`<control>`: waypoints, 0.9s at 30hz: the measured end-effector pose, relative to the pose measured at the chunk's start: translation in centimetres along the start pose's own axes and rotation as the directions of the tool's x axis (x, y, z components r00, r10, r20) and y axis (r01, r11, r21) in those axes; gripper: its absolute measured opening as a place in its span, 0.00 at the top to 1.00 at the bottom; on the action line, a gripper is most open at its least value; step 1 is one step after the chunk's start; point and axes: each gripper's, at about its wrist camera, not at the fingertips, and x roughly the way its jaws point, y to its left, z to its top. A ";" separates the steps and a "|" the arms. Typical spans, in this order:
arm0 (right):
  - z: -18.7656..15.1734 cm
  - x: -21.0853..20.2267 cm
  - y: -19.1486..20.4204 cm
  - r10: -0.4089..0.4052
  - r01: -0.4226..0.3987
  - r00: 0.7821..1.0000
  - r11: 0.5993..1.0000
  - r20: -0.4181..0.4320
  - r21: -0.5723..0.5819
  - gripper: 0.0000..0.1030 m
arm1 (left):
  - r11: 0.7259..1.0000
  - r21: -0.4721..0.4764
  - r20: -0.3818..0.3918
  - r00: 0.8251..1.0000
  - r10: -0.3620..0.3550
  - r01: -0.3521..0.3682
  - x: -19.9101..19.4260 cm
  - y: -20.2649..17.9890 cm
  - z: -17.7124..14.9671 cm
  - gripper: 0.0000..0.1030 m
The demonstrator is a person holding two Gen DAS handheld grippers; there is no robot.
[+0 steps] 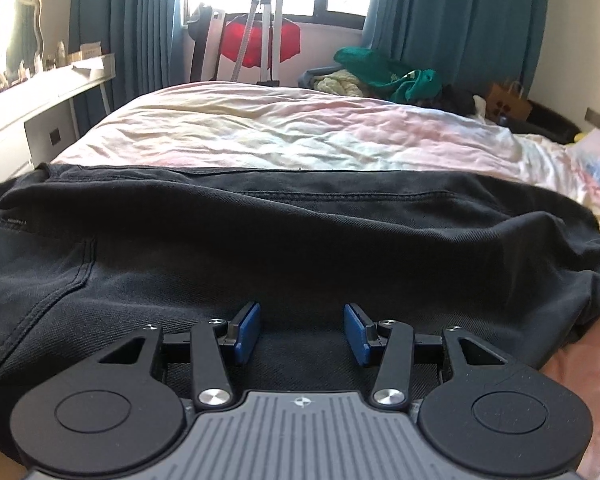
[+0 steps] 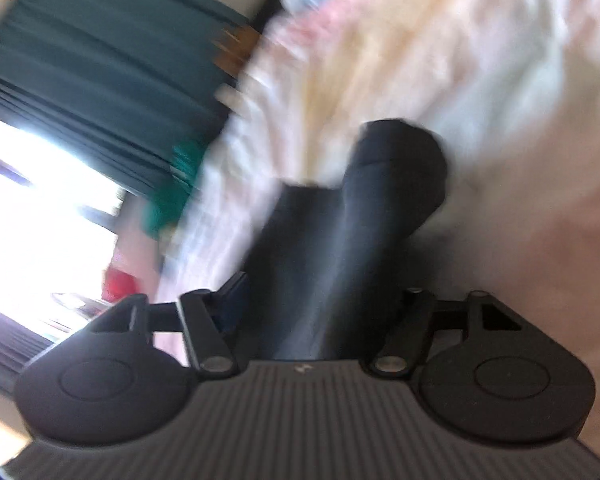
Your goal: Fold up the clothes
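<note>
A black garment (image 1: 284, 240) with stitched seams lies spread across the near end of the bed. My left gripper (image 1: 302, 328) hovers low over its near edge, open, blue pads (image 1: 249, 326) apart, nothing between them. The right wrist view is tilted and motion-blurred. There, a thick fold of the black garment (image 2: 364, 232) runs out from between the fingers of my right gripper (image 2: 324, 312) toward the bed. The cloth hides the fingertips, and the jaws stand wide around the bundle.
The bed (image 1: 260, 136) has a rumpled pink and white sheet. Beyond the bed's far edge are a pile of green and yellow clothes (image 1: 384, 76) and a brown paper bag (image 1: 508, 100). A white desk (image 1: 28, 92) stands at the left, with curtains and a bright window behind.
</note>
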 end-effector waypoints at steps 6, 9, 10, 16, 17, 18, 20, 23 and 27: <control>0.9 -0.3 -1.6 0.007 -0.007 1.000 0.999 0.001 0.039 0.85 | 0.998 0.018 0.057 0.996 0.061 -0.063 -2.1 0.6 0.5 0.39; 0.6 -1.3 0.0 0.020 -0.018 0.999 0.998 0.033 -0.065 0.86 | 0.994 0.028 0.104 0.989 0.103 -0.106 -3.7 1.2 0.7 0.31; 0.3 -1.6 0.6 0.020 -0.015 0.999 0.995 0.045 -0.103 0.86 | 0.992 0.030 0.119 0.986 0.116 -0.121 -4.2 1.4 0.8 0.28; -2.2 -3.7 9.9 0.052 0.047 0.984 0.847 0.170 -0.530 0.86 | 0.966 0.052 0.096 0.964 0.250 -0.255 -2.8 4.0 2.1 0.27; -2.8 -4.0 11.8 0.077 0.048 0.980 0.805 0.184 -0.591 0.86 | 0.962 0.050 0.069 0.962 0.264 -0.268 -2.2 4.6 2.2 0.27; -3.6 -4.3 13.9 0.104 0.045 0.976 0.759 0.190 -0.649 0.86 | 0.963 0.036 0.045 0.963 0.265 -0.266 -1.8 5.3 2.3 0.27; -6.1 -5.6 17.6 0.165 0.034 0.968 0.659 0.189 -0.752 0.86 | 0.969 -0.009 0.000 0.969 0.246 -0.246 -1.4 6.6 2.4 0.27; -10.9 -7.8 22.0 0.278 -0.014 0.949 0.512 0.149 -0.859 0.86 | 0.973 -0.096 0.016 0.977 0.212 -0.209 -2.4 8.1 2.9 0.27; -20.0 -11.3 25.9 0.438 -0.110 0.899 0.282 0.026 -0.953 0.93 | 0.970 -0.234 0.154 0.982 0.112 -0.073 -6.2 10.2 3.2 0.27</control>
